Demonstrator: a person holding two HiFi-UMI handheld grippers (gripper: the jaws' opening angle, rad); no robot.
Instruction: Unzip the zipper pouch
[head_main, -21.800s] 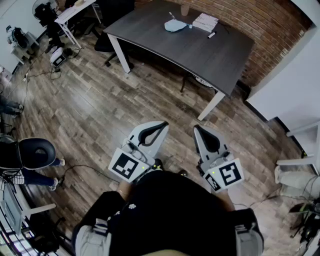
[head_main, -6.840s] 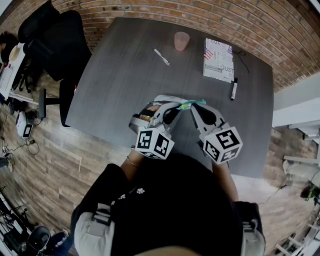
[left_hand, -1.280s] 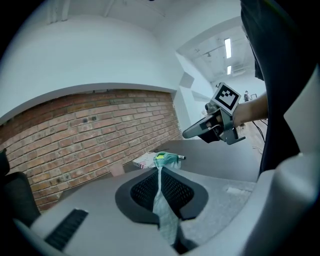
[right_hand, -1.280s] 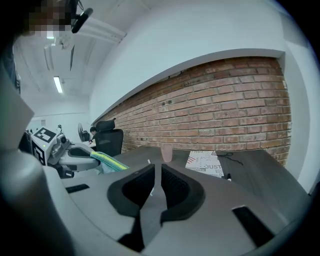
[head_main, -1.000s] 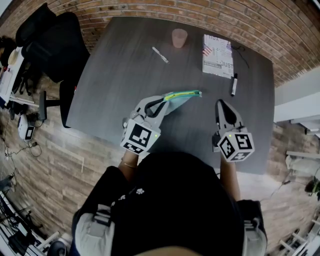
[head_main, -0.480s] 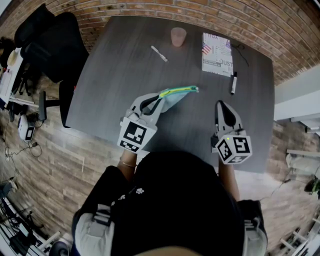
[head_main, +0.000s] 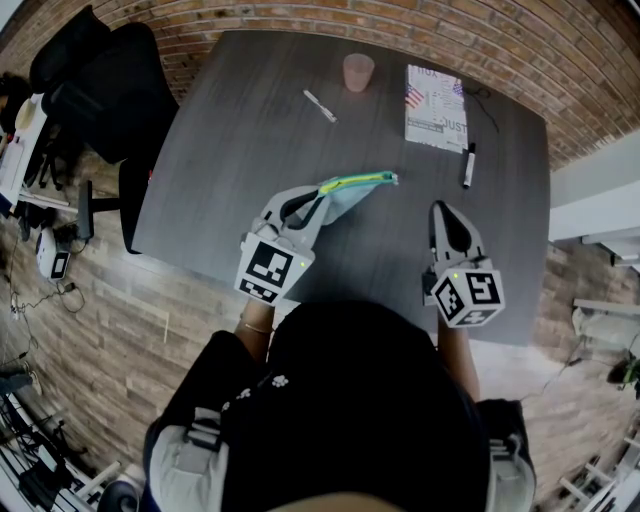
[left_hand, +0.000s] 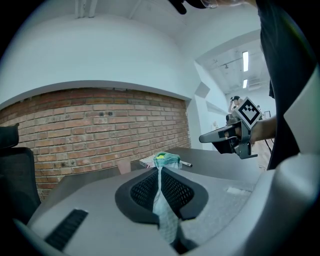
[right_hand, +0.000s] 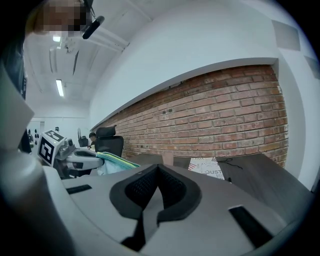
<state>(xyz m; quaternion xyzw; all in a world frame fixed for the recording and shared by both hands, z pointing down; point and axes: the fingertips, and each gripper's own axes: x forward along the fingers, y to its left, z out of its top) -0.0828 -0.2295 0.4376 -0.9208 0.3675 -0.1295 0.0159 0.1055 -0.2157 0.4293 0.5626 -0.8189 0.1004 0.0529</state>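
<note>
So my left gripper (head_main: 318, 199) is clamped tight on one end of the pouch (head_main: 356, 189): the light blue fabric is pinched right between the jaws, and the rest sticks out toward my right with the green and yellow zipper edge on top, held up over the worktop (head_main: 230, 150). My right gripper (head_main: 440, 208) hangs well apart from it on the right, jaws pressed together on nothing. Farther back on the worktop there's a pink cup (head_main: 358, 72), a booklet (head_main: 436, 96), a marker (head_main: 468, 167) and a pen (head_main: 320, 106).
</note>
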